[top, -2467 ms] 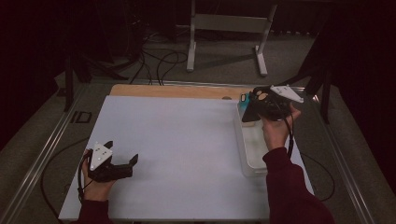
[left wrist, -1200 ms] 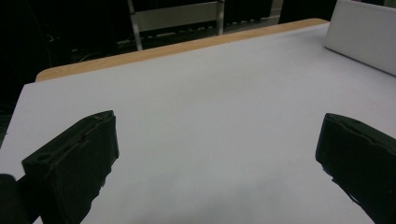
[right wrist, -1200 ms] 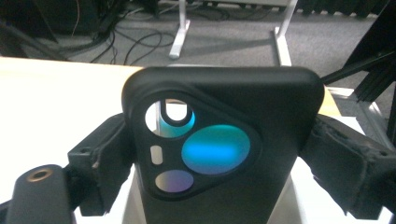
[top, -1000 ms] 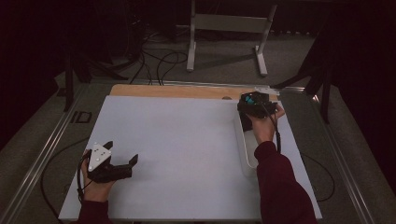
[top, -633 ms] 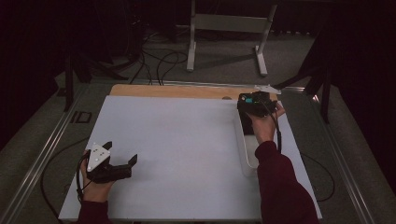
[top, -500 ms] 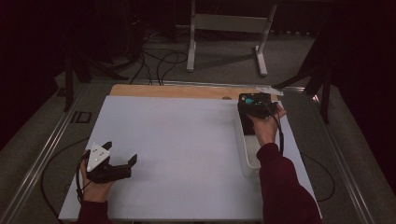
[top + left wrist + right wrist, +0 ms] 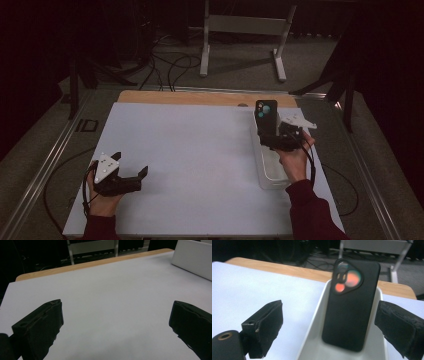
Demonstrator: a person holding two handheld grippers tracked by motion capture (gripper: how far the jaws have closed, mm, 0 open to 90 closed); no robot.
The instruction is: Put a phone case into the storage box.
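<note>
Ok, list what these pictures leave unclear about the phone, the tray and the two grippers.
- Phone: lower end cut off by the bottom edge in the right gripper view; camera lenses blurred there.
- Tray: in the high view, the right gripper and hand cover its middle.
- What props the phone upright: hidden.
- Left gripper: its jaws stand wide apart over bare table; jaw bases cut off.

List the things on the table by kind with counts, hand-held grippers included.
Black smartphone with a triangular camera cluster: 1
White rectangular plastic tray: 1
Black hand-held gripper: 2, left hand-held gripper and right hand-held gripper, both open
Total: 4
</note>
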